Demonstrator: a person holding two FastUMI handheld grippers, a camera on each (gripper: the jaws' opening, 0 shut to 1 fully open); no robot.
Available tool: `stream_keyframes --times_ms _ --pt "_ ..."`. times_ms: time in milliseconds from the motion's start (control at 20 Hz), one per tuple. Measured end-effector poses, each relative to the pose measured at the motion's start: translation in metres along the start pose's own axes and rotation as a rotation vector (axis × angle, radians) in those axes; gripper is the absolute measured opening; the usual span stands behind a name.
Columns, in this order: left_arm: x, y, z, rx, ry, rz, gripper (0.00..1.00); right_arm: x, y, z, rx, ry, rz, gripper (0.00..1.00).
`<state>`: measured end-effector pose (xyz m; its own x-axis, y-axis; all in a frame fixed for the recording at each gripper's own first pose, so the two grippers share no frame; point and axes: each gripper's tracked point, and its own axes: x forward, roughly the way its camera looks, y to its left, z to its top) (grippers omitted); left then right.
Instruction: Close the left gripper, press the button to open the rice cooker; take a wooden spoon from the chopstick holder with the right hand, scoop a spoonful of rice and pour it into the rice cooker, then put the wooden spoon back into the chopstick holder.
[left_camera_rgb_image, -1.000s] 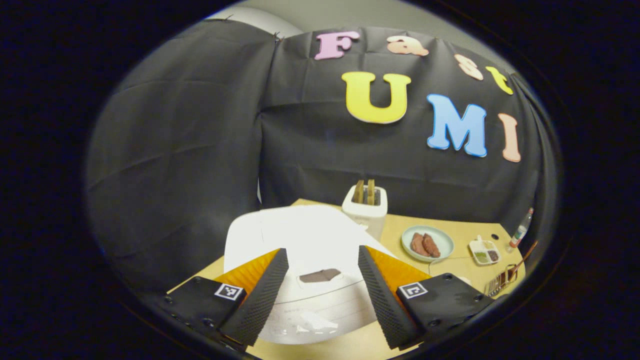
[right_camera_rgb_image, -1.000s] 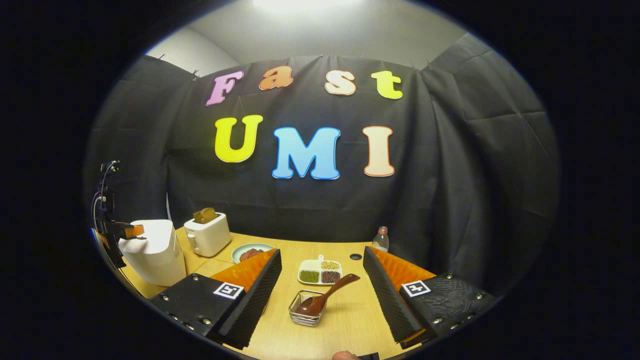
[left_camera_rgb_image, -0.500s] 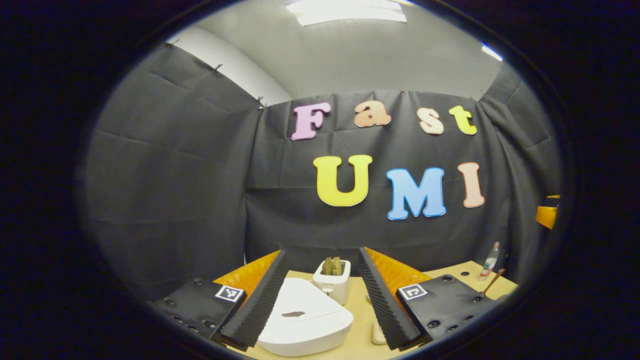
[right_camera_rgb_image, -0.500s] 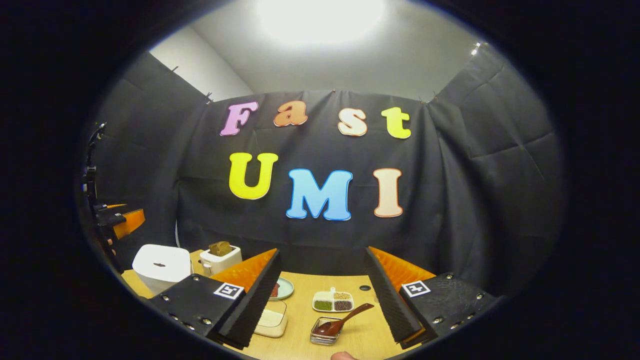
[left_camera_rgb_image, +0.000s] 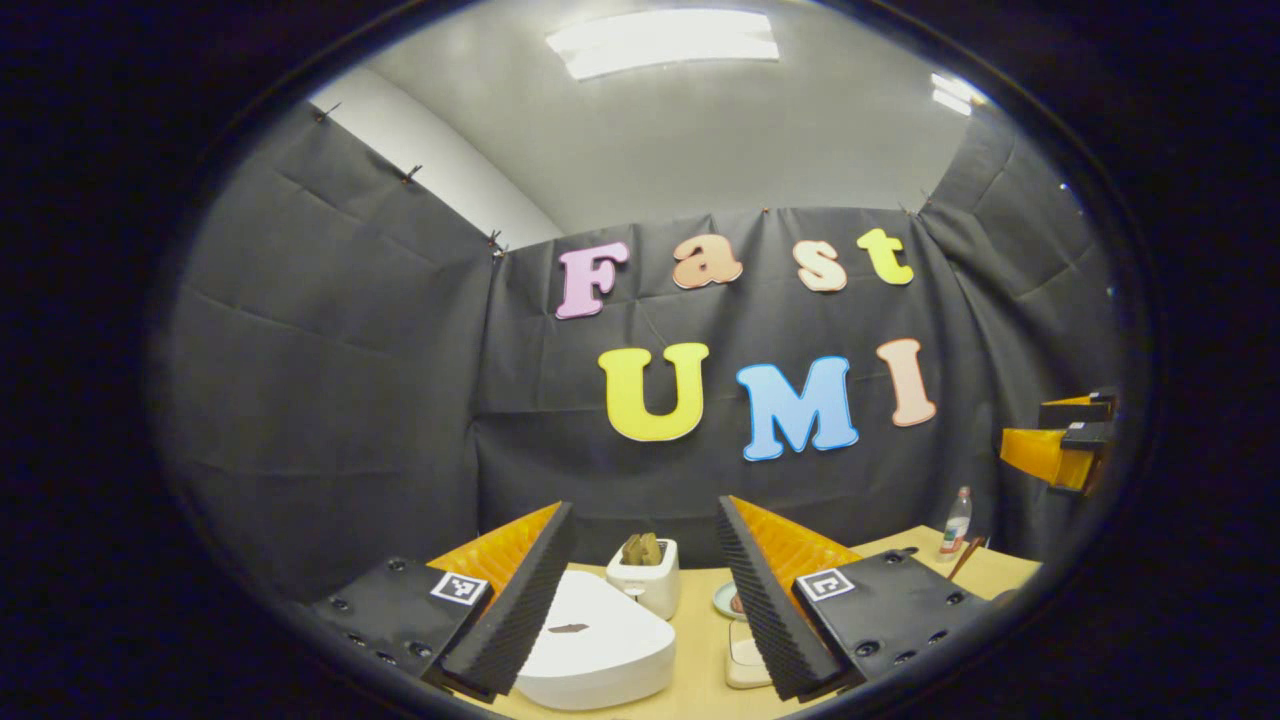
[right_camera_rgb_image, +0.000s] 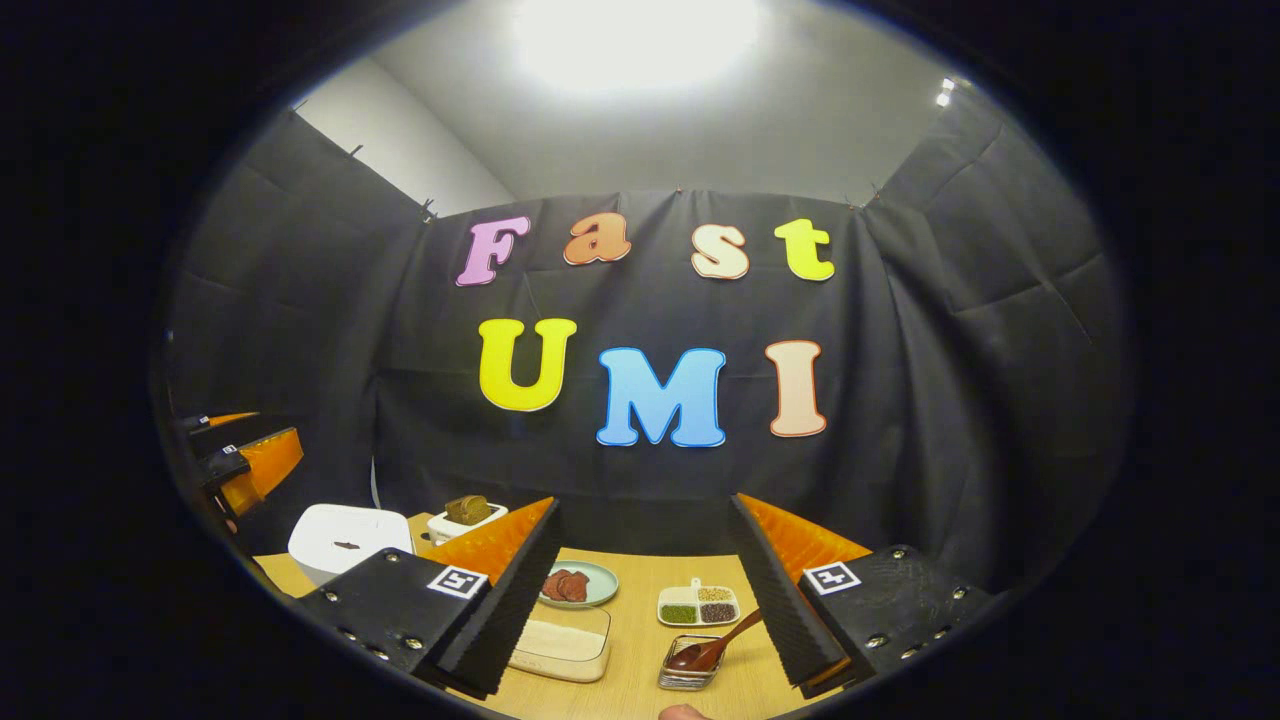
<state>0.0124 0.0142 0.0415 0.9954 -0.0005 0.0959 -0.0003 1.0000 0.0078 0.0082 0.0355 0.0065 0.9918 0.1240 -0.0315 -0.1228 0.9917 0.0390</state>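
Observation:
A white rice cooker (left_camera_rgb_image: 600, 655) with its lid down and a dark button (left_camera_rgb_image: 568, 628) sits low between the fingers of my left gripper (left_camera_rgb_image: 643, 508), which is open, empty and held well above and behind it. The cooker (right_camera_rgb_image: 345, 540) also stands at the table's left in the right gripper view, with the left gripper (right_camera_rgb_image: 240, 455) raised above it. My right gripper (right_camera_rgb_image: 644, 505) is open and empty, high over the table. Below it a wooden spoon (right_camera_rgb_image: 715, 645) leans in a wire chopstick holder (right_camera_rgb_image: 686, 675). A clear container of rice (right_camera_rgb_image: 560, 640) lies left of the holder.
A toaster (right_camera_rgb_image: 468, 515) with bread stands behind the cooker. On the wooden table (right_camera_rgb_image: 635, 620) are a plate of meat (right_camera_rgb_image: 572, 585) and a divided dish of beans (right_camera_rgb_image: 698, 605). A small bottle (left_camera_rgb_image: 957, 520) stands at the far right. Black cloth walls close in the back and sides.
Both grippers have lifted and drawn back from the table, so the cooker and the holder sit lower and smaller. The left gripper no longer hovers close over the cooker's lid. Both stayed open.

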Motion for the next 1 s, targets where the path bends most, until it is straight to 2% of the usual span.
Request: stream_keyframes --times_ms 300,1000 --pt "0.001 0.007 -0.012 -0.025 0.041 0.007 0.96 0.002 -0.001 -0.007 -0.001 0.028 -0.012 0.99" --pt "0.016 0.014 -0.016 -0.038 0.038 -0.056 0.97 0.003 0.018 0.002 -0.027 -0.005 -0.052 0.99"
